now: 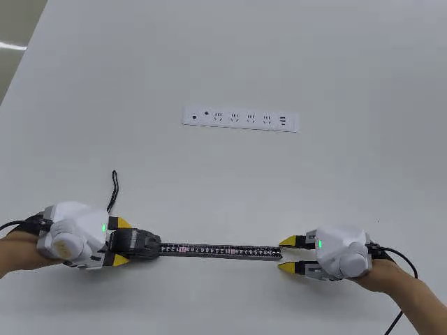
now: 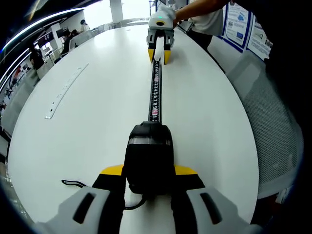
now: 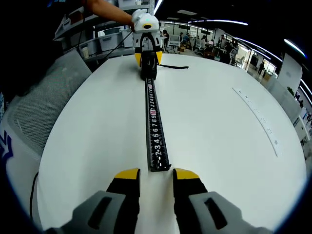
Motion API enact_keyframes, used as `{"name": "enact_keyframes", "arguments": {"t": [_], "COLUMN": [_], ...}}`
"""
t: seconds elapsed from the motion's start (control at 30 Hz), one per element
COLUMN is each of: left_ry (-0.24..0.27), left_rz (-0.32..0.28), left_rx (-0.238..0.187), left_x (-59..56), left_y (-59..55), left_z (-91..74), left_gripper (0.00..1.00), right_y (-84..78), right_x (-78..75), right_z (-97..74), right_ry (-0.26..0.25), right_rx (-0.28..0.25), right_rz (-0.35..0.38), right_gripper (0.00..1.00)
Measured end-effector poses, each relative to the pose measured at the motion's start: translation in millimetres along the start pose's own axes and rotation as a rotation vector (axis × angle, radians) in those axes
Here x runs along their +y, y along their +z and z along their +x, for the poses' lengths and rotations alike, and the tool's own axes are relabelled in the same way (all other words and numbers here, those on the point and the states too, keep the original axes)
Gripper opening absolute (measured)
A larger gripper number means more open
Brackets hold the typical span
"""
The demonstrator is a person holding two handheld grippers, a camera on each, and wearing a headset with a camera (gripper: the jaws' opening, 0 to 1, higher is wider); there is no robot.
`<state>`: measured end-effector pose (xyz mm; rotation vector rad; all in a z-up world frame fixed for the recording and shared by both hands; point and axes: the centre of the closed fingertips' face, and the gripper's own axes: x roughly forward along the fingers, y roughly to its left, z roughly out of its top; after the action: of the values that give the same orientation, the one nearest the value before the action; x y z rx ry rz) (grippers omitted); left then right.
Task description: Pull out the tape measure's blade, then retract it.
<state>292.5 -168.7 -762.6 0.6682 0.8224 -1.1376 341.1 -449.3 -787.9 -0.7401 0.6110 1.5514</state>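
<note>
1. On the tabletop, at 8 o'clock, the left tool clamps the tape measure.
2. Its blade lies extended toward 4 o'clock, ending just before the right tool, whose jaws stand parted.

The left gripper, lower left in the head view, and the right gripper, lower right, share one build — rounded white housing, small green light, black jaws tipped yellow. A thin black cable trails behind each.

White table: power strip, tape measure blade, black strap.
</note>
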Motion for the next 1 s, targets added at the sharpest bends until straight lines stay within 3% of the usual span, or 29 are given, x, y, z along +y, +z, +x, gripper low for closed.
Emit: {"name": "enact_keyframes", "arguments": {"t": [0.3, 0.43, 0.53, 0.67, 0.77, 1.0], "left_ry": [0.026, 0.058, 0.074, 0.123, 0.146, 0.186], "left_rz": [-0.051, -0.1, -0.138, -0.201, -0.255, -0.323], "left_rx": [-0.025, -0.061, -0.082, -0.114, -0.148, -0.182], "left_x": [-3.7, -2.9, -4.0, -4.5, -9.5, -26.3], "left_y": [2.7, 4.9, 3.6, 0.4, -0.1, -5.9], "left_z": [-6.8, -13.5, -18.8, -26.3, -31.4, -41.1], "left_gripper": [0.43, 0.53, 0.55, 0.6, 0.64, 0.72], "right_y": [-0.3, -1.0, -1.3, 1.8, 3.6, 11.5], "right_x": [3.1, 2.3, 2.2, 4.3, 6.5, 12.2], "right_z": [-6.5, -11.2, -14.5, -19.4, -22.4, -33.1], "right_ry": [-0.038, -0.072, -0.097, -0.126, -0.153, -0.221], "right_rx": [-0.003, 0.004, 0.002, -0.016, -0.02, -0.05], "right_rz": [0.034, 0.068, 0.096, 0.179, 0.194, 0.284], "right_gripper": [0.34, 0.39, 0.42, 0.49, 0.55, 0.65]}}
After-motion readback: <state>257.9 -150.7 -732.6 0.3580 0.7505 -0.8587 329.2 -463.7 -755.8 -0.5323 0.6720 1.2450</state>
